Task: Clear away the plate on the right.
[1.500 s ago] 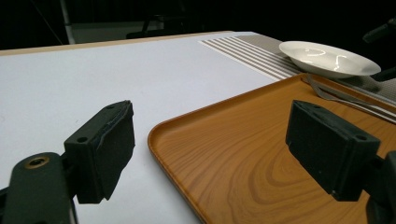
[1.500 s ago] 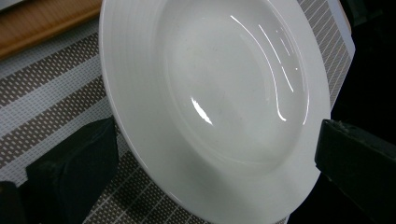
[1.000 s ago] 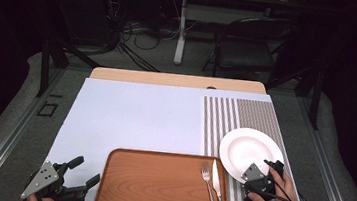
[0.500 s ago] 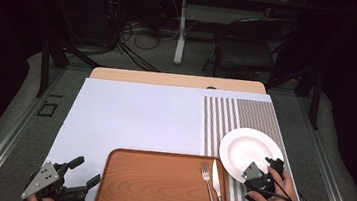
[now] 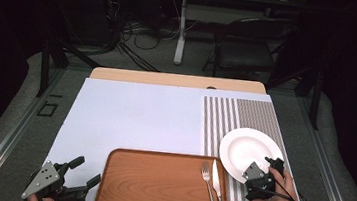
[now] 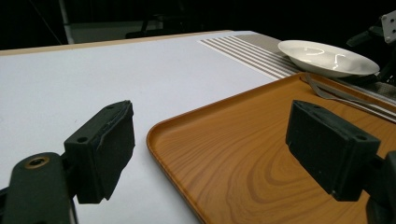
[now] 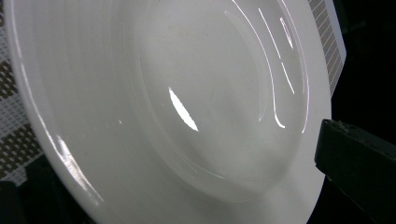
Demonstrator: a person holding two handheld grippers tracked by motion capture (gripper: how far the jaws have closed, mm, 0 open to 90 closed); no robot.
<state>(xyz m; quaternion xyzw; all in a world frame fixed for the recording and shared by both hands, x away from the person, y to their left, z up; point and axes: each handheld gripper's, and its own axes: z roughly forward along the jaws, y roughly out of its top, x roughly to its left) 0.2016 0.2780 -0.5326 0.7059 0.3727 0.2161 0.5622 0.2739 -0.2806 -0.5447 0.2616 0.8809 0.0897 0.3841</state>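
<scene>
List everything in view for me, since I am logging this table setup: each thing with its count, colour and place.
Plate: 1, white, on the striped mat at the table's right, its near rim at the right gripper.
Tray: 1, brown wood-grain, near edge of the table, centre.
Fork: 1, silver, on the tray's right side.
Knife: 1, silver, on the tray beside the fork.
Striped mat: 1, grey and white, right part of the table.
Table cover: 1, white, left and centre.
Chair: 1, dark, on the floor behind the table.
Left gripper: 1, black, jaws apart, left of the tray.
Right gripper: 1, black, at the plate's near rim.
</scene>
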